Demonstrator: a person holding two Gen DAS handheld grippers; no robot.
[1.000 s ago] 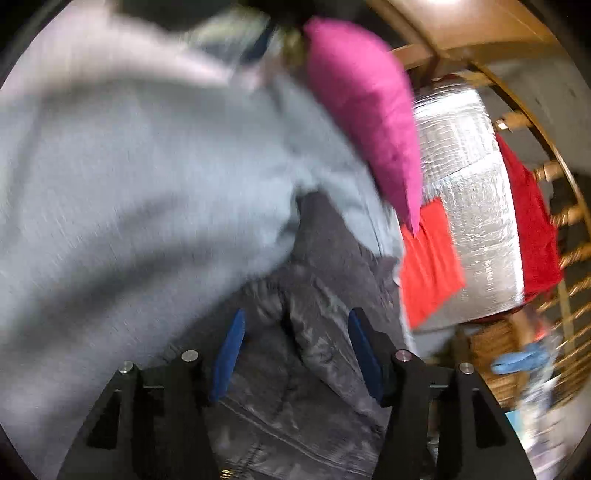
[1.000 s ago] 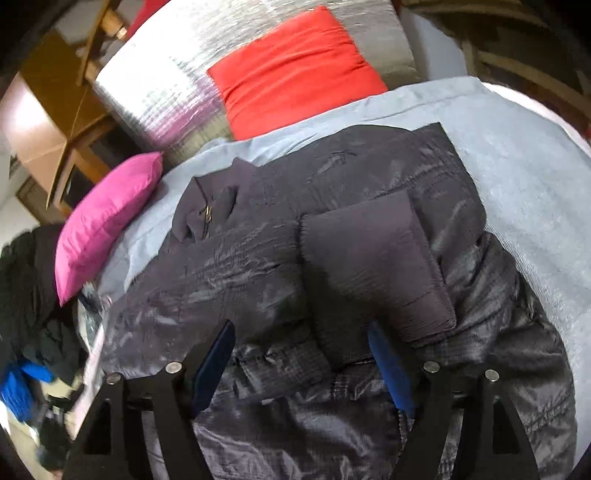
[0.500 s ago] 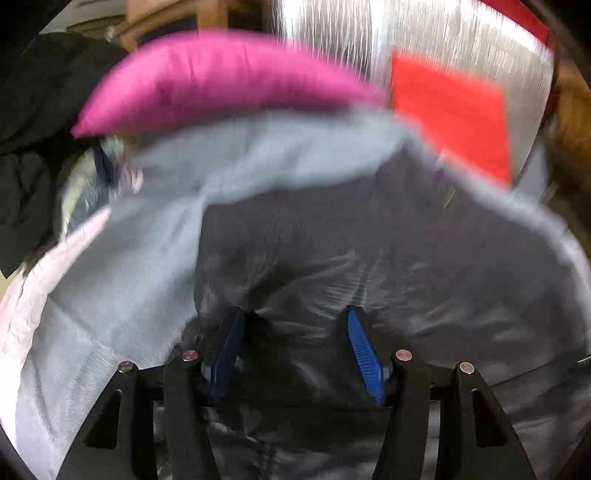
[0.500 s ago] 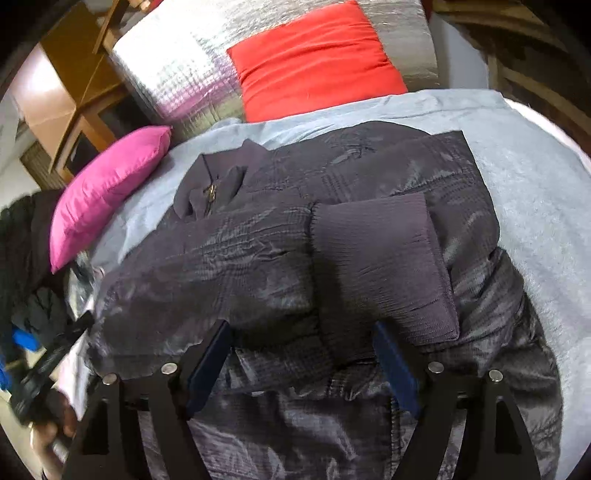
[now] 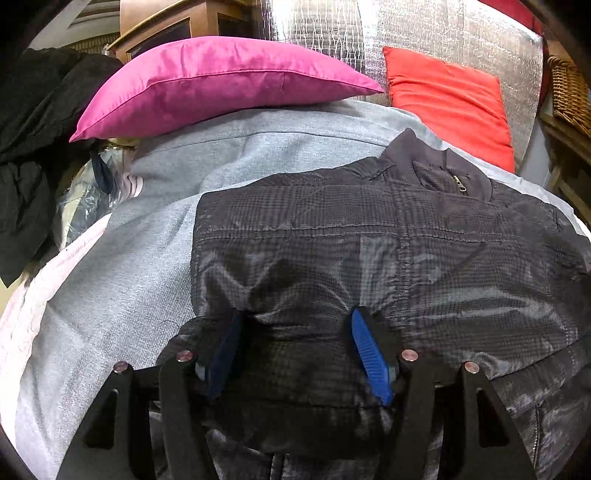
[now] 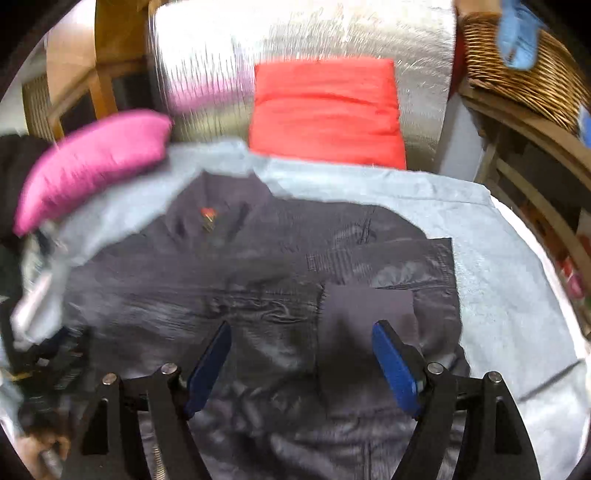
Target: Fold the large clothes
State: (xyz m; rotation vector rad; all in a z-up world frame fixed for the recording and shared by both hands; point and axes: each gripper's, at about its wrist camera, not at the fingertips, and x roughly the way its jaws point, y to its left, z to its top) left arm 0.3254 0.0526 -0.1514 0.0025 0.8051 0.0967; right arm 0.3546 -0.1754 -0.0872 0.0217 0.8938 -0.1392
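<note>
A dark grey jacket (image 5: 388,258) lies flat on a light grey cover (image 5: 122,295), collar and zip towards the far pillows. My left gripper (image 5: 295,321) is open, its blue fingers (image 5: 364,343) pressed onto the jacket's near left part, fabric bunched between them. In the right wrist view the jacket (image 6: 240,288) fills the middle, with a folded sleeve ending in a ribbed cuff (image 6: 365,306). My right gripper (image 6: 301,332) is open just above the cuff and holds nothing. The left gripper's body (image 6: 48,362) shows at the left edge.
A pink pillow (image 5: 218,81) and a red pillow (image 5: 450,103) lean on a silver quilted backrest (image 5: 369,33) behind the jacket. Black clothes (image 5: 33,129) are piled at the left. A wicker basket (image 6: 517,74) sits on wooden shelves at the right.
My left gripper swung round from facing sideways across the bed to facing the pillows, and came down onto the jacket. My right gripper moved forward and lower over the cuff.
</note>
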